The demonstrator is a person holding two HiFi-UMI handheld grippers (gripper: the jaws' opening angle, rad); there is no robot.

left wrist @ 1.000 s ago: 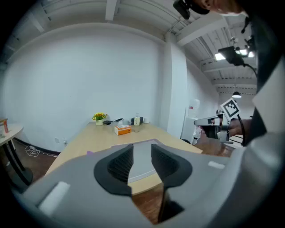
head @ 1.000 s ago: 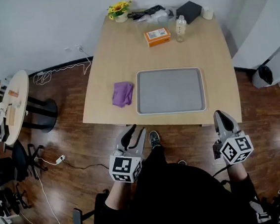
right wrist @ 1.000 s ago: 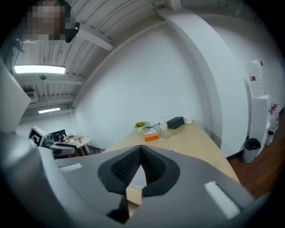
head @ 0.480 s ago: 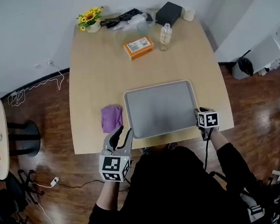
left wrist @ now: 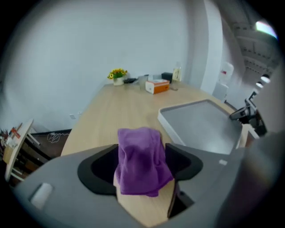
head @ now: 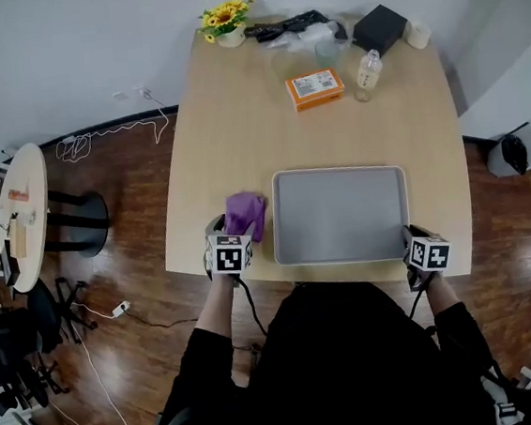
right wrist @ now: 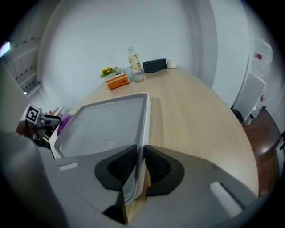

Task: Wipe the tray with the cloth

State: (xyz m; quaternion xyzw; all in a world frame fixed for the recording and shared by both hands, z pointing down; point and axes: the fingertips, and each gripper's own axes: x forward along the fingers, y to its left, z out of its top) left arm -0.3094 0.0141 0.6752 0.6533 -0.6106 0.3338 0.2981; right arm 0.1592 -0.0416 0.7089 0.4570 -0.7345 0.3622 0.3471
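The left gripper (left wrist: 141, 165) stands with its jaws wide, having just been opening, and the cloth (head: 245, 214) sits bunched between them; the pads flank it without pinching. The right gripper (right wrist: 138, 167) has its jaws narrow and closed on the tray's near right rim, with one jaw inside the wall and one outside.

The cloth is a soft purple heap, light and limp. It will likely fold and drag rather than slide as one piece. A bite across the thick middle of the heap looks safest, since a loose corner could slip out or trail. The tray (head: 341, 216) is grey, flat and stiff, with a low raised rim and rounded corners. It looks empty and light enough to skid under a wipe, so the hold on its rim seems useful as a brace.

The cloth lies on the worktop (head: 236, 115) just beside the tray's left rim and near the worktop's front edge. To reach the tray floor it must be lifted over that rim. The tray also sits close to the front edge, so pushing toward the person risks nudging it off. The worktop beyond the tray is bare; a box (head: 315, 87), bottle (head: 367, 70) and flowers (head: 226, 18) stand well apart at the far end.
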